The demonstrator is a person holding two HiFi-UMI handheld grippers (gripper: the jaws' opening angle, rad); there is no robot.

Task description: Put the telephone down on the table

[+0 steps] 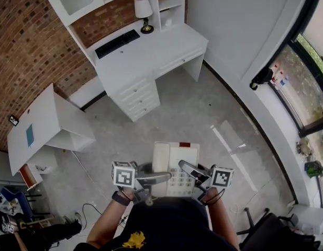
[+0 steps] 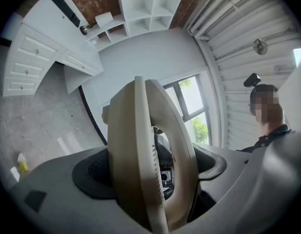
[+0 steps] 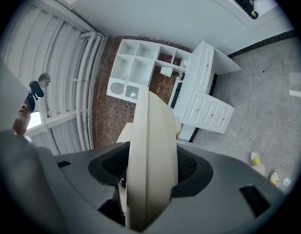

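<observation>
Both the left tool [image 1: 160, 178] and the right tool [image 1: 190, 174] clamp the telephone [image 1: 174, 161] by its edges above the floor [image 1: 203, 114], the far bench [image 1: 151, 51] not yet reached.

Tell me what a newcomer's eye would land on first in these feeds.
The cream telephone, clamped from both sides by the left gripper and right gripper, held above the grey floor right before the person. Then the white desk against the brick wall at the head view's top, with a black keyboard and a lamp.
</observation>
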